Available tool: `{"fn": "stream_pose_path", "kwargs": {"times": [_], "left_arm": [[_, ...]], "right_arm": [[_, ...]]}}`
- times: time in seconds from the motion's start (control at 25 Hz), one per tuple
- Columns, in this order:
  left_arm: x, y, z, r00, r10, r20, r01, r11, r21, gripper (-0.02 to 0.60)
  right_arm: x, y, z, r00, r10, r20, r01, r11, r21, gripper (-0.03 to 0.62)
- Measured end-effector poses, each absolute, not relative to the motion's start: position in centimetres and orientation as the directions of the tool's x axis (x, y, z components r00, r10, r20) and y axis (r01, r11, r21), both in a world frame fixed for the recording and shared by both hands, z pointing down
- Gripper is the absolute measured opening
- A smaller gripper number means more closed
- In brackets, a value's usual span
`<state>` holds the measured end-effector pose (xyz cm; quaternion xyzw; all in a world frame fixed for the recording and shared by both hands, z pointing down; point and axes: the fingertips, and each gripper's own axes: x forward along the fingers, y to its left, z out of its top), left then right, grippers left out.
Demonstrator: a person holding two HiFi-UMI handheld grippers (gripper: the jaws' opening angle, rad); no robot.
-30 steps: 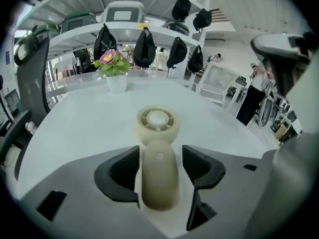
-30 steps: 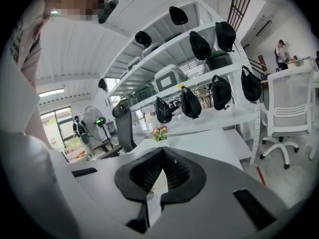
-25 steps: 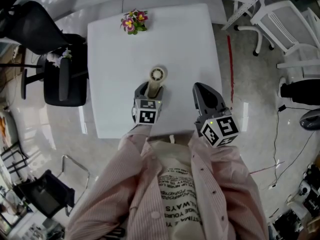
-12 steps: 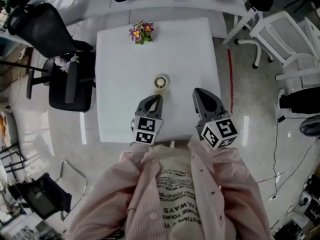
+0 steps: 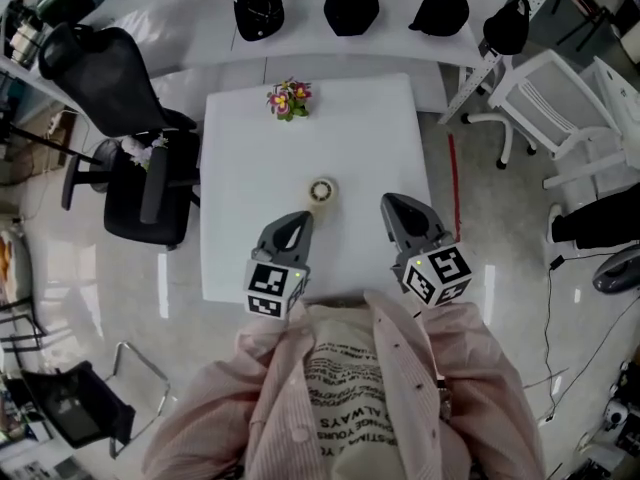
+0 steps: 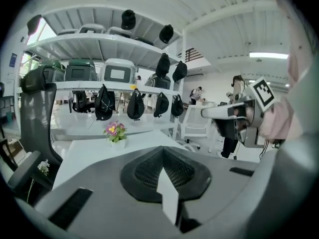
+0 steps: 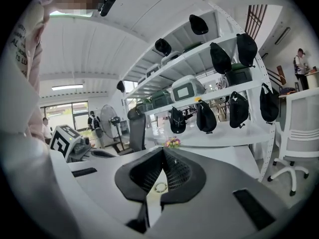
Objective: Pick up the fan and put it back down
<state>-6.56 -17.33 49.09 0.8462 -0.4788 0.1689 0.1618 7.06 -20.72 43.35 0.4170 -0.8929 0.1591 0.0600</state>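
The small cream round fan [image 5: 321, 192] rests on the white table [image 5: 250, 168], near its middle. My left gripper [image 5: 297, 220] hangs just in front of it, lifted off the table, shut and empty. My right gripper [image 5: 392, 206] hovers to the fan's right, also shut with nothing in it. In the left gripper view the pads [image 6: 163, 151] meet and the fan is hidden behind them. In the right gripper view the fan [image 7: 160, 187] shows as a small ring through the gap below the closed tips [image 7: 163, 151].
A pot of pink flowers [image 5: 288, 99] stands at the table's far edge. A black office chair [image 5: 130, 148] is at the left and a white chair [image 5: 545, 98] at the right. Black caps [image 5: 351, 3] hang on the shelf behind.
My left gripper, open around the fan's handle a second ago, has shut and risen back toward me. The fan stays on the table. The right gripper rose a little.
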Motion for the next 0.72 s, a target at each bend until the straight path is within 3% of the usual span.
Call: {"fn": "stream_pose_path", "kwargs": {"times": [0.72], "left_arm": [[-10.1,-17.0,39.5,0.438,-0.869,0.232,-0.899,-0.423,0.113,0.002]], "right_arm": [[6.8,-20.3,38.2,-0.698,-0.697,0.162,-0.716,0.681,-0.154,-0.002]]}}
